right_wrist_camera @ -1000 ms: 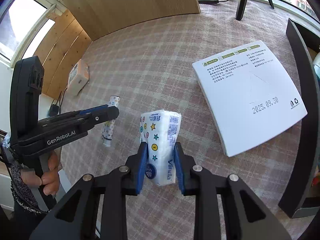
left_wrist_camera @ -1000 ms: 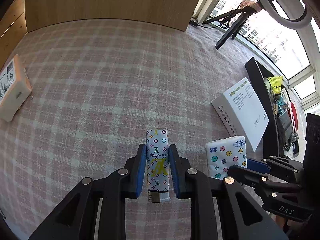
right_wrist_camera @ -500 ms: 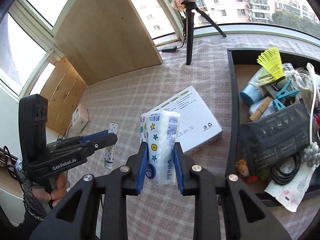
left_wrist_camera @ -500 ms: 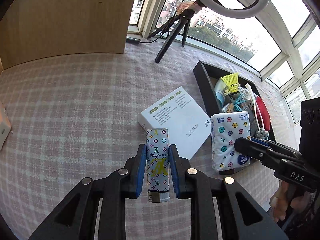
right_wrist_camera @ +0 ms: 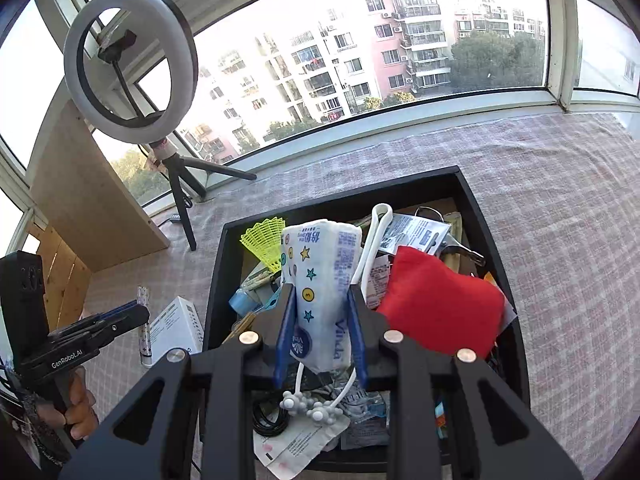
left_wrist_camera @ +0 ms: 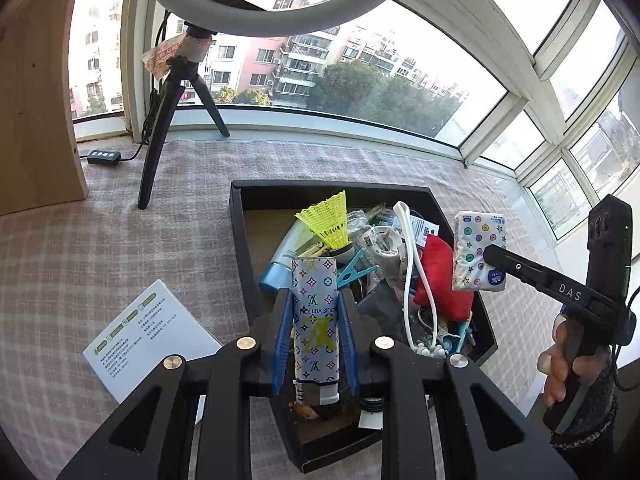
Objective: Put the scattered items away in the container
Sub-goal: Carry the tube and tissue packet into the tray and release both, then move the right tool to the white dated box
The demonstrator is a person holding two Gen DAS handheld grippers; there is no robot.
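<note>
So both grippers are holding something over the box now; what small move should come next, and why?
Probably lower a little and open. The left gripper is clamped on the lighter and the right gripper on the tissue pack, and both hang above the already cluttered black box. Releasing from lower down should keep them from bouncing off the red pouch or the shuttlecock.

Counts: one black rectangular tray (left_wrist_camera: 240,240), one patterned white lighter (left_wrist_camera: 315,320), one star-printed tissue pack (right_wrist_camera: 320,288), one yellow plastic shuttlecock (left_wrist_camera: 328,220), one red cloth pouch (right_wrist_camera: 440,308), one white flat box (left_wrist_camera: 148,340), one ring light (right_wrist_camera: 130,64).
</note>
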